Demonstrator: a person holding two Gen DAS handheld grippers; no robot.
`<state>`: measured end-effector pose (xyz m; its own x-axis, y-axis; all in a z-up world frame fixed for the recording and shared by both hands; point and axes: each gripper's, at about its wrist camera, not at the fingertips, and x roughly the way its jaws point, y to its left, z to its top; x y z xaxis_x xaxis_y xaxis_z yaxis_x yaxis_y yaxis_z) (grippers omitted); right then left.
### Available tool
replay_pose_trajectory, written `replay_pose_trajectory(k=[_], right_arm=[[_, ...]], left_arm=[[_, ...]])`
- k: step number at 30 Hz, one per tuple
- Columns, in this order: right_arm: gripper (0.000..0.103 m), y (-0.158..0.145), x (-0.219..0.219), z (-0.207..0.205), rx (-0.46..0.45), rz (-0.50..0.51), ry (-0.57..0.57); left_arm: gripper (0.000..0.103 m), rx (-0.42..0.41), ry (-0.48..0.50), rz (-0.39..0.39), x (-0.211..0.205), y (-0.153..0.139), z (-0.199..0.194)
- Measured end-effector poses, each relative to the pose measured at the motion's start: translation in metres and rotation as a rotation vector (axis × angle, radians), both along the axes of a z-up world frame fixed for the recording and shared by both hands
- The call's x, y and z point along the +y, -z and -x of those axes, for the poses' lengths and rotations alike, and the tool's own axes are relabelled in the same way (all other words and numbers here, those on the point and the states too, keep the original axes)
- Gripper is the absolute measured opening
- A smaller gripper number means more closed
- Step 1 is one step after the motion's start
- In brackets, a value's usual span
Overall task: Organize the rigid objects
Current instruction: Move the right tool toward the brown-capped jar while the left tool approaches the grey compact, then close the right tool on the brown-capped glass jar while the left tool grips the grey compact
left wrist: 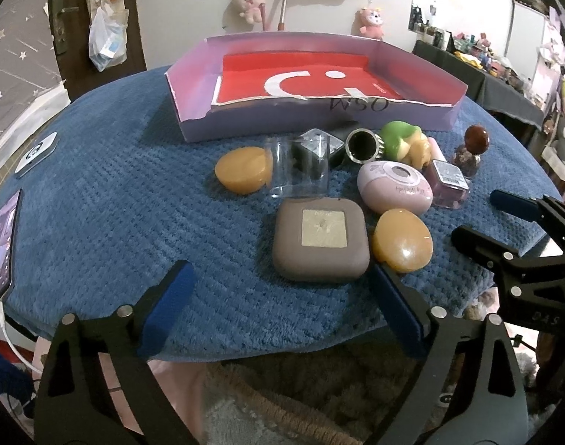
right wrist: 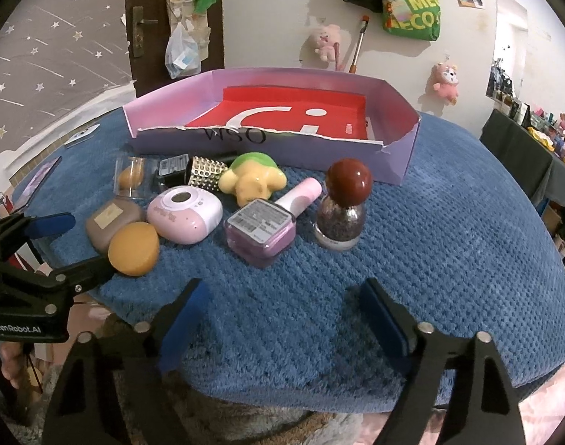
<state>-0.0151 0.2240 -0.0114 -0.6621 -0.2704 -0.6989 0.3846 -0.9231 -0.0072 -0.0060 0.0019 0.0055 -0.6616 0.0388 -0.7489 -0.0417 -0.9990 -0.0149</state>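
From the left wrist view, the left tongs point(left wrist: 278, 307) stood wide apart with nothing between them, poised over the near edge of the blue worktop point(left wrist: 115, 193). Just ahead lay a brown square case point(left wrist: 319, 239), touching an orange soap point(left wrist: 402, 239) on its right. Behind them sat a clear cup point(left wrist: 299, 168), a second orange soap point(left wrist: 243, 168), a pink oval case point(left wrist: 393, 187), a green and yellow toy point(left wrist: 405, 144) and a dark tube point(left wrist: 360, 145). The purple tray point(left wrist: 193, 85) with its red lining waited empty at the far side, probably the place meant for the loose things. The right tongs point(left wrist: 482, 218) showed at the right edge, likewise apart.

From the right wrist view, the right tongs point(right wrist: 282, 315) were apart and empty over bare cloth. Nearest to them stood a square purple bottle point(right wrist: 262, 231) and a glitter bottle with a round red cap point(right wrist: 343, 207), upright and near the tray's front wall point(right wrist: 301, 152). All the things sat clustered in front of the tray, so sorting had seemingly not begun.
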Motion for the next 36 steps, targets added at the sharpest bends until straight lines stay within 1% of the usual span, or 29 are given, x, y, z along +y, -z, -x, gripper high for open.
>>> replay_pose_trajectory(k=[2,4,6,8,11,13,14,17,18,20,22,24,28,29,30,32,34,36], right_arm=[[0.082,-0.001,-0.001,0.002,0.0,0.002,-0.004],[0.08,-0.001,-0.001,0.004,-0.001,0.005,-0.01],[0.079,-0.002,-0.001,0.006,-0.003,0.003,-0.011],[0.077,-0.003,0.001,0.007,-0.011,0.003,-0.012],[0.069,-0.004,0.011,0.007,-0.021,0.011,0.009],[0.06,-0.006,0.017,0.008,-0.025,0.025,0.021],[0.059,-0.007,0.02,0.01,-0.028,0.029,0.03],[0.059,-0.01,0.027,0.014,-0.024,0.042,0.061],[0.059,-0.011,0.029,0.015,-0.02,0.046,0.068],[0.059,-0.011,0.03,0.021,-0.015,0.03,0.075],[0.059,-0.009,0.031,0.028,-0.009,0.019,0.08],[0.059,-0.009,0.032,0.036,-0.004,0.015,0.084],[0.056,-0.011,0.03,0.047,0.009,0.019,0.075],[0.055,-0.012,0.029,0.049,0.014,0.019,0.069],[0.052,-0.013,0.028,0.05,0.019,0.018,0.062],[0.046,-0.016,0.025,0.052,0.033,0.011,0.043],[0.034,-0.018,0.022,0.054,0.036,0.015,0.019],[0.033,-0.019,0.019,0.053,0.043,0.007,0.012]], left_arm=[[0.09,0.001,0.0,-0.001,0.0,-0.001,0.002],[0.089,-0.001,0.0,-0.004,0.001,-0.001,0.005],[0.086,-0.001,0.002,-0.006,0.002,-0.002,0.007],[0.085,0.0,0.005,-0.007,0.003,-0.002,0.008],[0.085,0.005,0.004,-0.004,0.004,-0.002,0.01],[0.084,0.006,0.005,-0.007,0.004,-0.003,0.011],[0.081,0.005,0.005,-0.008,0.004,-0.003,0.012],[0.08,0.005,0.006,-0.007,0.005,-0.003,0.013],[0.078,0.005,0.006,-0.005,0.005,-0.004,0.014],[0.076,0.004,0.01,-0.002,0.007,-0.004,0.016],[0.075,0.005,0.009,0.007,0.009,-0.004,0.018],[0.071,0.005,0.012,0.004,0.01,-0.004,0.018],[0.067,0.003,0.017,0.002,0.012,-0.005,0.019],[0.063,0.004,0.019,0.002,0.013,-0.005,0.019],[0.056,0.006,0.023,0.001,0.013,-0.006,0.019],[0.05,0.007,0.03,0.001,0.015,-0.007,0.018],[0.049,0.009,0.035,0.011,0.017,-0.007,0.018],[0.048,0.01,0.038,0.012,0.017,-0.007,0.018]])
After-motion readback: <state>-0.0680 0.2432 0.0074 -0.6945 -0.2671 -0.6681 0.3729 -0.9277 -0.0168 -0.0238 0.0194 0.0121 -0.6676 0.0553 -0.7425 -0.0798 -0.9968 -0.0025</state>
